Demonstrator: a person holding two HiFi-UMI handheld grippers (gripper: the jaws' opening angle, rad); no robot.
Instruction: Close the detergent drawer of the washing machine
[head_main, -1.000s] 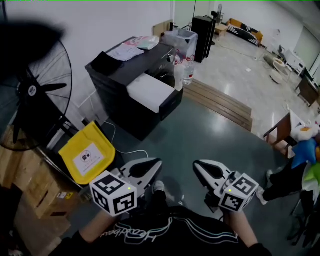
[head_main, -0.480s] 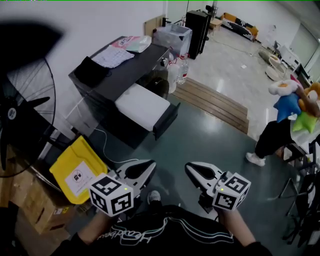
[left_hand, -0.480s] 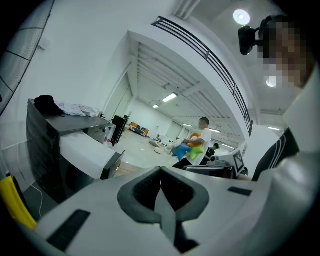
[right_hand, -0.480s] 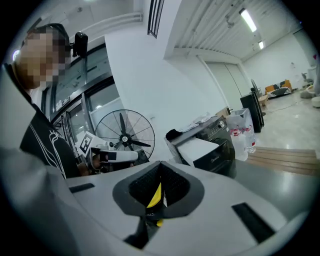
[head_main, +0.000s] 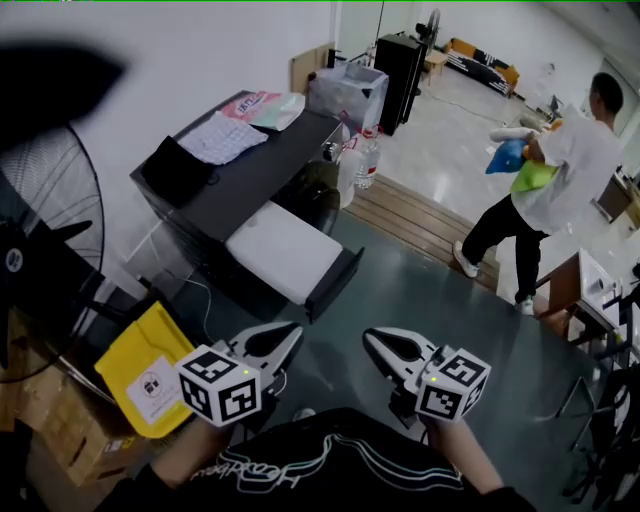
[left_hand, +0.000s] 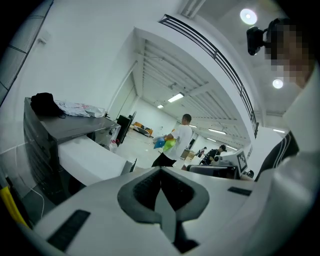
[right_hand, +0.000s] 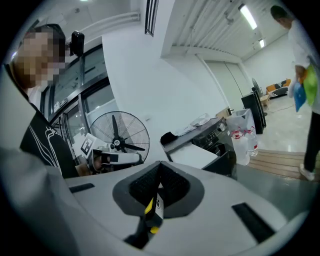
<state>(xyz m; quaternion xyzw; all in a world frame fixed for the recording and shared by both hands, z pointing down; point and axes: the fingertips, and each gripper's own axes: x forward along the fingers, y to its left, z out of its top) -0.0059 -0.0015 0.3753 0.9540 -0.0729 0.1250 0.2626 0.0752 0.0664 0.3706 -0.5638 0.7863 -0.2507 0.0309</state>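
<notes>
Nearest the washing machine's (head_main: 240, 175) open side, both claws hang low in front of the person. The left claw (head_main: 293, 330) has its pads pressed together with nothing between them, and its own view (left_hand: 160, 172) shows the same. The right claw (head_main: 372, 340) is likewise closed and empty. The yellow seen through its gap (right_hand: 160, 165) lies behind it and is not gripped.

Left of the machine's base, a yellow bin (head_main: 150, 375) sits on the floor.

The detergent drawer (head_main: 285, 260) stands pulled out of the machine's front, white on top. Its dark front panel (head_main: 335, 285) faces the person. Its long axis runs from the machine straight out toward the claws, so the push goes along that line, away from the person. The panel lies ahead and between the two claws, clear of both. Neither looks clearly nearer, so I judge either could press it home.

On the machine's top lie cloths (head_main: 222, 137). Beyond the machine stand water bottles (head_main: 368, 155), and farther off a person (head_main: 560, 170) carries coloured things.
</notes>
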